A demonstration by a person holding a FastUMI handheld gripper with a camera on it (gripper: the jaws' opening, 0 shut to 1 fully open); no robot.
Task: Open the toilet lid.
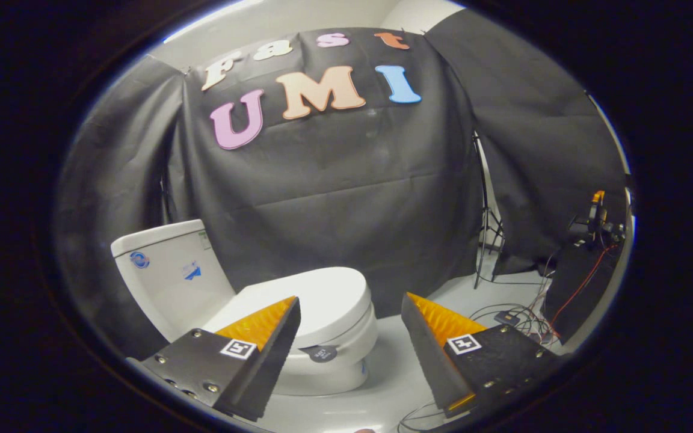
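A white toilet stands on the pale floor ahead of me, its tank (166,273) off to the left against the black cloth. The lid (316,297) lies flat and closed over the bowl (334,367). My gripper (349,310) hovers above and in front of it, open, with nothing between the fingers. The left finger (262,346) overlaps the lid's near left part in the view. The right finger (443,349) is off to the right of the bowl, over bare floor. The front edge of the lid sits in the gap between the fingers, a little beyond them.
Black cloth walls close off the back and both sides. A light stand (486,234) rises at the right by the cloth. Loose cables (518,316) trail over the floor to a black box with an orange-topped device (593,225) at the far right.
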